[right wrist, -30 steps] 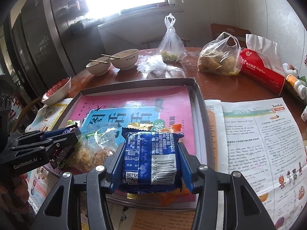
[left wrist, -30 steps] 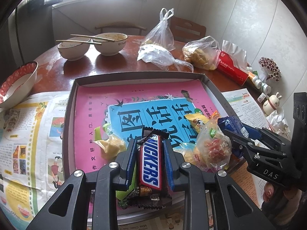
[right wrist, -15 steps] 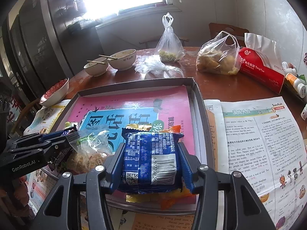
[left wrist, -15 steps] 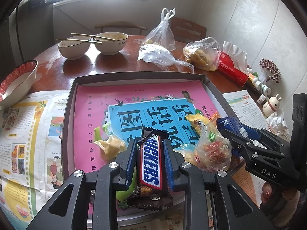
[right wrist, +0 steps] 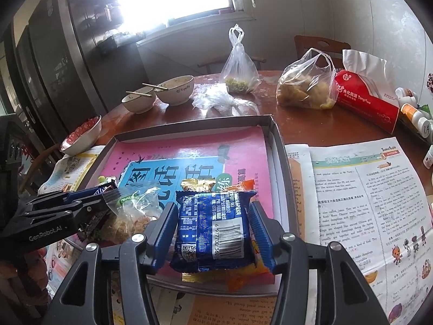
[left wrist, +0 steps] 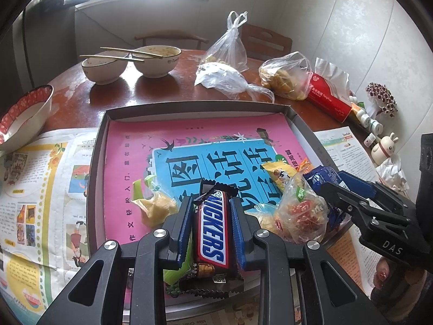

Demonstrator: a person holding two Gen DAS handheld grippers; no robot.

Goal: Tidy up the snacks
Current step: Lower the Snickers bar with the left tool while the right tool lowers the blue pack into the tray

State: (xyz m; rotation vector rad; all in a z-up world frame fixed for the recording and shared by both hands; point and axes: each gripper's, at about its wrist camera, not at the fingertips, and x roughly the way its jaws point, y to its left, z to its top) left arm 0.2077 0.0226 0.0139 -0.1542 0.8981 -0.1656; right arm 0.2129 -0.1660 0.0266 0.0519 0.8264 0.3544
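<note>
My left gripper [left wrist: 211,204] is shut on a Snickers bar [left wrist: 213,230] over the near edge of a grey tray [left wrist: 189,106] lined with a pink-and-blue book cover. My right gripper [right wrist: 213,211] is shut on a blue snack packet [right wrist: 213,230], also over the tray's near edge; it shows in the left wrist view [left wrist: 328,187]. Loose snacks lie in the tray: a yellow candy bag [left wrist: 155,208], a clear bag of red sweets [left wrist: 300,214], a yellow packet [left wrist: 278,172], and orange packets [right wrist: 243,270] under the blue one.
On the wooden table behind the tray stand two bowls with chopsticks [left wrist: 130,59], a red-rimmed bowl [left wrist: 21,113], plastic bags of food [left wrist: 284,75], a red tissue pack [left wrist: 330,97] and small bottles [left wrist: 370,122]. Newspaper sheets [right wrist: 365,203] lie on both sides of the tray.
Both grippers have risen slightly with their snacks still held. Nothing in the tray has moved.
</note>
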